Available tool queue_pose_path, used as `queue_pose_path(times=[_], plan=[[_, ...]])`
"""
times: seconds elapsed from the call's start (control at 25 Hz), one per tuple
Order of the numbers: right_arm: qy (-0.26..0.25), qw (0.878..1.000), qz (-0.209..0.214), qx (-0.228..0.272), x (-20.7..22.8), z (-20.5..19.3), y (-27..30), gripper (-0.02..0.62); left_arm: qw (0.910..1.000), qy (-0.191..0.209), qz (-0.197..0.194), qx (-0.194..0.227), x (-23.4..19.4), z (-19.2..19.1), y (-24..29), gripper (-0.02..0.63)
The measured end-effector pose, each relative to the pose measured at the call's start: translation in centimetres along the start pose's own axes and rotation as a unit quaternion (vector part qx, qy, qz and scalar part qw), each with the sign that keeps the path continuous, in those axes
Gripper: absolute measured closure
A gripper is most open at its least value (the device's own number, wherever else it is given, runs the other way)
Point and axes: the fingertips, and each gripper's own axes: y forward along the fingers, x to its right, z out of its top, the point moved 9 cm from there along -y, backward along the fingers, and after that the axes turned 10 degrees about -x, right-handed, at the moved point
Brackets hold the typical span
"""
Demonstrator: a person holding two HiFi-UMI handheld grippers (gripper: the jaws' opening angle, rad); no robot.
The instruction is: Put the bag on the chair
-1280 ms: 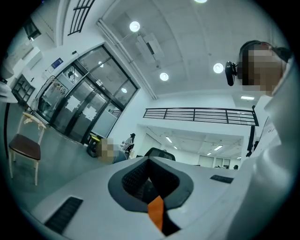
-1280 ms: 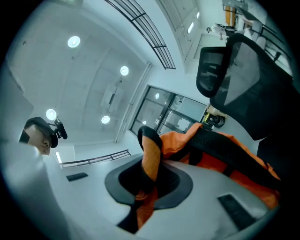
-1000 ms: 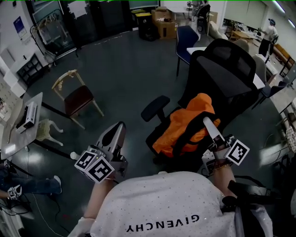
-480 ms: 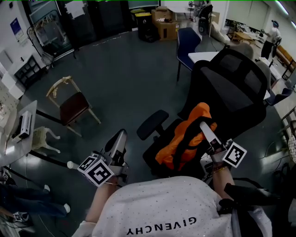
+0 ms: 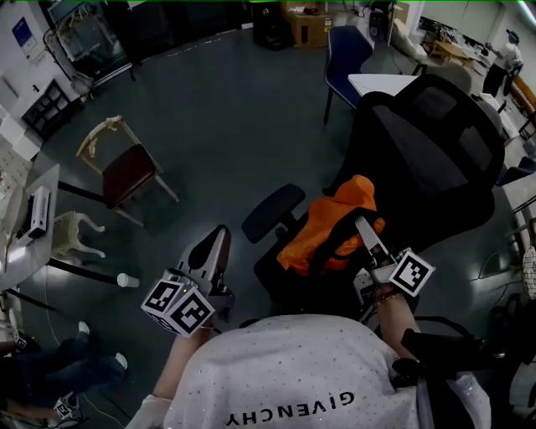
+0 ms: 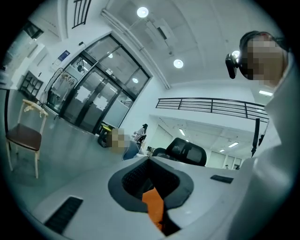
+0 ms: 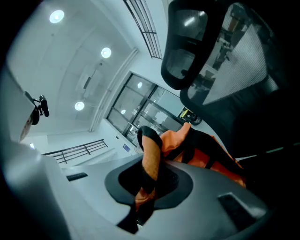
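Two grippers: my right gripper (image 5: 364, 228) grasps the strap (image 7: 151, 159) of the orange backpack (image 5: 327, 239) on the office chair (image 5: 435, 142); left gripper (image 5: 216, 243), 8 o'clock, clenched empty. Withdrawing unreleased, I'd likely drag it off.

light: dim, cool cast | source: round ceiling lamps (image 6: 142, 11) | edges: fisheye bend, dark vignette | focus: fairly sharp

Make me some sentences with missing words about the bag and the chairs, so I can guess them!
1. The bag on the black office chair is coloured ___.
2. The right gripper is shut on the bag's ___.
3. In the head view, the wooden chair stands to the ___ of the office chair.
Missing words: orange; strap; left.
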Motion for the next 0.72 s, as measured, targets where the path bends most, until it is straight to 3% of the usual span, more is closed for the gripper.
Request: queue_pose_path(times=[0.28, 0.52, 0.72], plan=[[0.054, 0.995, -0.074, -0.033, 5.3, -2.6, 0.8, 0.571, 0.9996, -0.018, 0.011, -0.020, -0.6, -0.9, -0.9, 0.604], [0.103, 0.980, -0.156, -0.071, 9.8, -5.8, 0.1, 0.569, 0.9991, -0.038, 0.017, -0.006, -1.1, -0.9, -1.4, 0.604], [0.126, 0.971, -0.180, -0.092, 11.3, -8.6, -1.2, 0.568, 0.9984, -0.029, 0.040, -0.030, -1.7, -1.3, -2.0, 0.604]])
